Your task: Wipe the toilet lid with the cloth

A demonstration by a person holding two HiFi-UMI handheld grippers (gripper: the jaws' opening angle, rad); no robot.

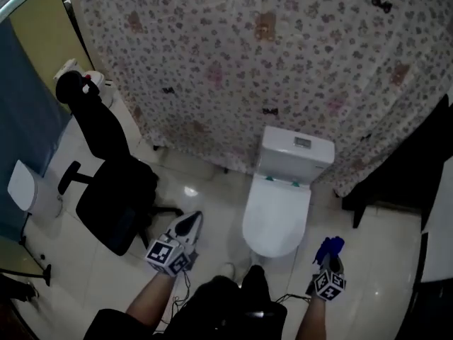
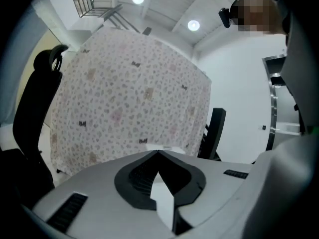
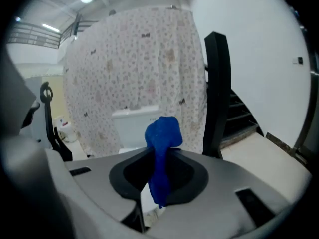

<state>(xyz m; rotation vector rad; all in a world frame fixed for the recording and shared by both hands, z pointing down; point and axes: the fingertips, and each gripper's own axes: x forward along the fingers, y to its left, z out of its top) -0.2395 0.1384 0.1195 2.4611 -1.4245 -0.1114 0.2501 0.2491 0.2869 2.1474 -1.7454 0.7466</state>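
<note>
A white toilet stands against the curtain with its lid (image 1: pixel 277 217) down and its tank (image 1: pixel 296 153) behind. My right gripper (image 1: pixel 330 250) hovers low, just right of the bowl's front, shut on a blue cloth (image 3: pixel 161 152) that sticks up from between its jaws; the same cloth (image 1: pixel 329 247) shows in the head view. The toilet tank (image 3: pixel 135 127) is ahead of it. My left gripper (image 1: pixel 185 229) is held left of the bowl, jaws closed together with nothing between them. In the left gripper view (image 2: pixel 158 153) the jaw tips meet in front of the curtain.
A floral curtain (image 1: pixel 255 62) hangs across the back. A black office chair (image 1: pixel 113 183) stands left of the toilet, a white stool (image 1: pixel 25 188) further left. Dark furniture (image 1: pixel 396 183) is at the right. The floor is glossy white tile (image 1: pixel 205 197).
</note>
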